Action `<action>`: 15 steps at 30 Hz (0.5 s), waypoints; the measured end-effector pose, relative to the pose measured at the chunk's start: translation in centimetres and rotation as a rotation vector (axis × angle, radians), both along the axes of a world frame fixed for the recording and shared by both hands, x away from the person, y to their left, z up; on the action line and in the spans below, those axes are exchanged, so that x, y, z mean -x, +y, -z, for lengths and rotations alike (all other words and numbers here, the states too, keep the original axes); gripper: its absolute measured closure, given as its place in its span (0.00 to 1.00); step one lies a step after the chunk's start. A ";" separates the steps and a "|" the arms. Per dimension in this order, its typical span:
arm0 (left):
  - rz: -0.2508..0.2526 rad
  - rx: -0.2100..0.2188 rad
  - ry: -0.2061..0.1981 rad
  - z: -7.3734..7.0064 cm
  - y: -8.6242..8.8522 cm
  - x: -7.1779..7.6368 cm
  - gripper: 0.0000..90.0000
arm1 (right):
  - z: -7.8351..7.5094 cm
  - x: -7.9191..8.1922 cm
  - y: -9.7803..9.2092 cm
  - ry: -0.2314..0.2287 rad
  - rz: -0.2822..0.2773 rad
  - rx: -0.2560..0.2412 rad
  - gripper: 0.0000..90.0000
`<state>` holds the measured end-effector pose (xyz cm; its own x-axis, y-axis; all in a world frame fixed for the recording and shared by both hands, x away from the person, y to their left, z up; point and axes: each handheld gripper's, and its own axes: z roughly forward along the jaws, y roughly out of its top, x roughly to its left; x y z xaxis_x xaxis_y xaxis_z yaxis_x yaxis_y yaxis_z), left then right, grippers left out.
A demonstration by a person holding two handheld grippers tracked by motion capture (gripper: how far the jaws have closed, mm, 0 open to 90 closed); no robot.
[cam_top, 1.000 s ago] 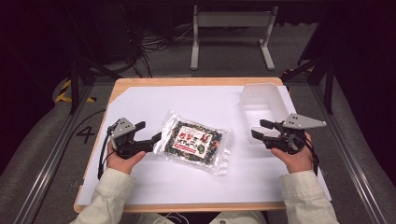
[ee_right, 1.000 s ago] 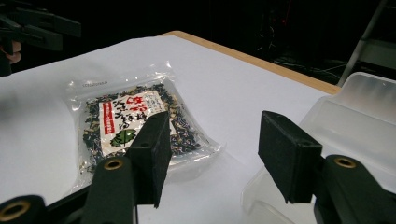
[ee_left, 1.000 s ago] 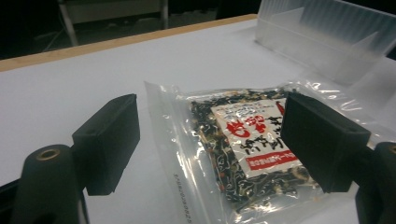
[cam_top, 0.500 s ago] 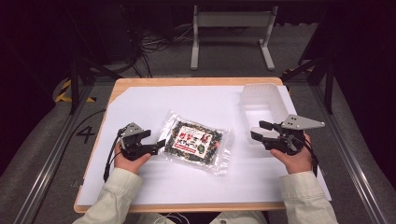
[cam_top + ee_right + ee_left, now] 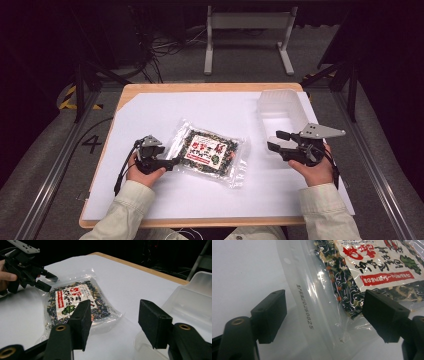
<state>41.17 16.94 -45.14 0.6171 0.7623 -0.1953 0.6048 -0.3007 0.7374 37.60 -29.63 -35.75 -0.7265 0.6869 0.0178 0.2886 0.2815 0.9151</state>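
bag (image 5: 211, 155): red-and-white label, edge stamped "20250825" | lies flat, long way slanting left to right | left gripper (image 5: 324, 315) spread around its corner | right gripper (image 5: 274, 141) spread, holds nothing

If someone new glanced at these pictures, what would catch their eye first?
Probably the clear packet of dark dried food with its red-and-white label, lying mid-table on the white sheet. The left gripper sits open at its near-left edge, and the right gripper is open beside an empty plastic tub.
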 end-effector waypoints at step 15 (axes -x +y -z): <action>0.041 0.027 0.068 0.1 -0.2 -0.1 0.36 | 0.2 -0.1 0.1 0.019 -0.010 -0.016 0.47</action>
<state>41.25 16.77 -45.26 0.6325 0.7303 -0.2581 0.6412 -0.3066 0.7035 37.73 -29.57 -35.96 -0.7327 0.6792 0.0427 0.3030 0.2695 0.9141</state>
